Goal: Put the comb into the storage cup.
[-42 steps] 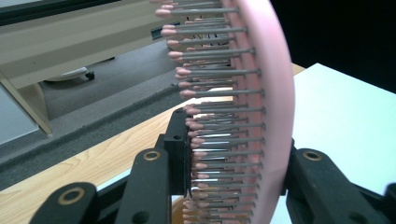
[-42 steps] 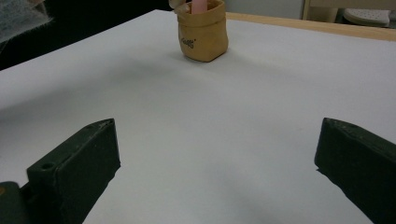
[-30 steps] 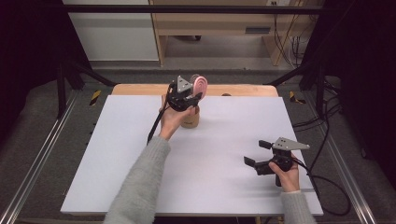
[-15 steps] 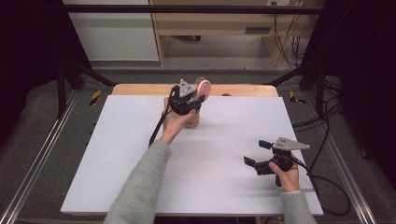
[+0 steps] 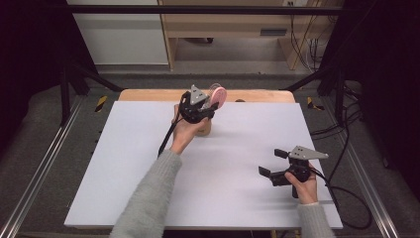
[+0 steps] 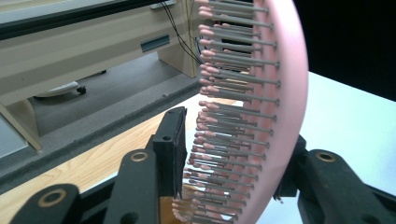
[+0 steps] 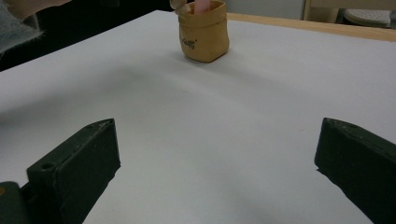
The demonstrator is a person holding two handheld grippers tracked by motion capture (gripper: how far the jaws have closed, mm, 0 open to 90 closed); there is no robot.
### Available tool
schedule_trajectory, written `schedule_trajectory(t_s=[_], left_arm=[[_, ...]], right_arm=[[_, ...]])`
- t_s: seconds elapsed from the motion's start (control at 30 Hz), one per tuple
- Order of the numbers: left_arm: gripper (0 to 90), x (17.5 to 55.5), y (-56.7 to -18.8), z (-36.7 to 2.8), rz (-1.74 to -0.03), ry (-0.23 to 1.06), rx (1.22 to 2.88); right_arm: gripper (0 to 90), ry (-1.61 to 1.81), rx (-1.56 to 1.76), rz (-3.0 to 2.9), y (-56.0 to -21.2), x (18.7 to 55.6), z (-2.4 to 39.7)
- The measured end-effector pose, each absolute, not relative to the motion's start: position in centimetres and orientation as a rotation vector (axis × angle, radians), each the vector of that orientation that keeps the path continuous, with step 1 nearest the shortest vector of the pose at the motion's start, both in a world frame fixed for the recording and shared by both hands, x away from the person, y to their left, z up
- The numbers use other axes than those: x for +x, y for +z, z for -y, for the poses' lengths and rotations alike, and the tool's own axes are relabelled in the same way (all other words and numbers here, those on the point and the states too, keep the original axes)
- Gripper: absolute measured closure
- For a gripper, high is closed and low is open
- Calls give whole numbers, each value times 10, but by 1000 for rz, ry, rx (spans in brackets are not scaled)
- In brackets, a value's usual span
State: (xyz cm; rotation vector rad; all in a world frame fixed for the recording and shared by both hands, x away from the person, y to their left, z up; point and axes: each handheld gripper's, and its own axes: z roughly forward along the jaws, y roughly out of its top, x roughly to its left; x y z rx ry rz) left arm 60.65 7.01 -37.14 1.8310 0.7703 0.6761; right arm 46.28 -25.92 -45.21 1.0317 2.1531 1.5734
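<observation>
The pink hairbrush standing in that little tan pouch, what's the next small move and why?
Probably lift the left tool straight up and away. Its jaws have just been opening around the pink hairbrush, whose handle end already sits in the tan pouch, so the brush seems delivered.

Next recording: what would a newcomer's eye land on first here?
The pink hairbrush, standing between the fingers of the left gripper at the far edge of the white table; these have just been opening. Below it sits a small tan pouch. The right gripper rests open at the near right.
</observation>
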Motion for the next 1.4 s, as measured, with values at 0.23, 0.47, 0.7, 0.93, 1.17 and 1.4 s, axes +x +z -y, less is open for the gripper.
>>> schedule_trajectory(t_s=[0.23, 0.47, 0.7, 0.93, 1.17, 1.4], left_arm=[[473, 605, -372, -69, -768, 672, 1840], [378, 604, -373, -69, -775, 670, 1843], [264, 604, -373, -70, -796, 622, 1854], [123, 599, -374, -66, -791, 595, 1898], [29, 592, -377, -64, -791, 579, 1918], [1, 585, -383, -65, -802, 551, 1927]], right_arm=[[5, 1575, 1029, -2152, -452, 463, 259], [5, 1576, 1030, -2152, -452, 463, 259], [4, 1575, 1029, -2152, -452, 463, 259], [4, 1572, 1030, -2154, -452, 463, 258], [5, 1573, 1028, -2154, -452, 463, 258], [5, 1569, 1025, -2156, -452, 463, 258]])
